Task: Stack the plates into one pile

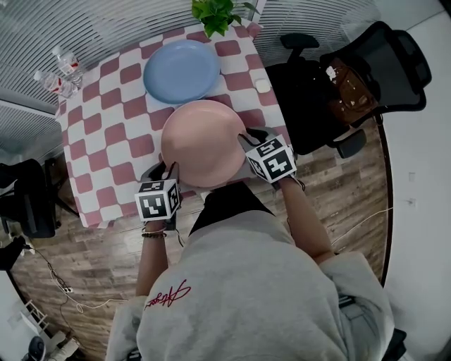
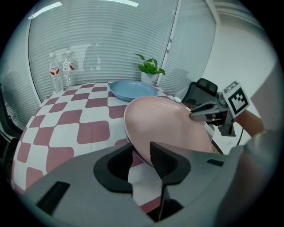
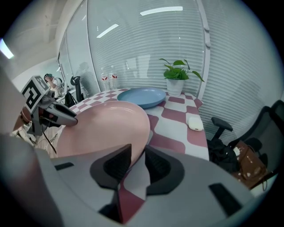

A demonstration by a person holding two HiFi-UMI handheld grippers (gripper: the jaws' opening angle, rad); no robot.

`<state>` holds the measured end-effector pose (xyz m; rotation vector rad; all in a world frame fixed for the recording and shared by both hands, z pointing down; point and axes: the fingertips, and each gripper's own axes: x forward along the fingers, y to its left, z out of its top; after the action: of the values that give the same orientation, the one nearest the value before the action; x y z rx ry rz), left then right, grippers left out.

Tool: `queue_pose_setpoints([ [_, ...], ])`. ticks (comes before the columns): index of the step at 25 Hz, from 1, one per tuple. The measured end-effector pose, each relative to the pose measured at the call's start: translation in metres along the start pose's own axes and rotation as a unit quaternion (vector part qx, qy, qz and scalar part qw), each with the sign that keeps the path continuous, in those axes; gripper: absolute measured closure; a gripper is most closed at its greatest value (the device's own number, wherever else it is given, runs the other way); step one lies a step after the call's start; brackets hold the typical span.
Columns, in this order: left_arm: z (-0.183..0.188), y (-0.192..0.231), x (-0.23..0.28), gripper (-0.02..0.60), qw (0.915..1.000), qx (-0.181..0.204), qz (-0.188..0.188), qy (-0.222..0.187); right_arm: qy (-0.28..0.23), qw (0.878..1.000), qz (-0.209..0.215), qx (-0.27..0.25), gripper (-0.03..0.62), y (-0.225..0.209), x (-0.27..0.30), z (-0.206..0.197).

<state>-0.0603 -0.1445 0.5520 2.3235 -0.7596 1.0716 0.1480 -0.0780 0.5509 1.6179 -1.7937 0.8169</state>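
Checked red-and-white cloth covers the desk (image 1: pixel 106 141), with pale blinds (image 2: pixel 102 40) behind it. The blue plate (image 1: pixel 181 70) lies flat at the far side. A potted plant (image 1: pixel 215 14) stands just beyond it and two water bottles (image 1: pixel 62 74) are off to its left.

The pink plate (image 1: pixel 204 141) is on the near side of the blue plate, close to it but not on it, at the desk edge nearest me.

My left gripper (image 2: pixel 140 153) has the pink plate's near-left rim in the gap between its fingers. My right gripper (image 3: pixel 138 155) has the near-right rim the same way. Both pairs of fingers stand narrowly apart around that lip. From how they sit, I judge they bracket it loosely and do not pinch it hard.

The plate looks stiff and smooth, with a glossy face, so I expect it to keep its shape but slide easily on a shallow bite. It is probably moderately heavy and would chip or crack if it dropped or struck the blue plate.

The rim is the only place to hold it. I would take it deep over the lip at two points well apart, as now, and close firmly. Then I would keep it level, carry it over the blue plate and lower it gently and centred.
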Motion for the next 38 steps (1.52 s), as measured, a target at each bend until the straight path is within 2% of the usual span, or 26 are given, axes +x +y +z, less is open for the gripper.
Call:
queue_pose_setpoints([
  [8,-0.001,0.000,0.002,0.436,0.9995,0.015,-0.028,-0.008,-0.005,0.999,-0.032,-0.021,0.503,0.001,0.000,-0.002],
  [14,0.001,-0.001,0.000,0.422,0.9977,0.024,-0.060,-0.024,-0.013,0.999,-0.020,-0.025,0.499,0.003,-0.002,-0.001],
  [18,0.005,0.001,-0.002,0.380,0.9962,0.052,-0.064,-0.028,-0.021,0.999,-0.015,-0.037,0.499,0.001,-0.007,0.006],
  [22,0.010,0.008,-0.007,0.374,0.9955,0.051,-0.072,-0.034,-0.041,0.998,-0.004,-0.044,0.499,-0.003,-0.018,0.025],
  [27,0.034,0.023,-0.012,0.374,0.9954,0.030,-0.066,-0.063,-0.081,0.996,-0.010,-0.042,0.499,-0.020,-0.020,0.056],
  [34,0.089,0.054,-0.010,0.376,0.9925,-0.007,-0.027,-0.119,-0.090,0.995,0.008,-0.051,0.500,-0.039,0.009,0.091],
  [38,0.113,0.057,0.006,0.376,0.9915,-0.008,-0.021,-0.128,-0.097,0.993,0.016,-0.063,0.500,-0.048,0.027,0.113],
])
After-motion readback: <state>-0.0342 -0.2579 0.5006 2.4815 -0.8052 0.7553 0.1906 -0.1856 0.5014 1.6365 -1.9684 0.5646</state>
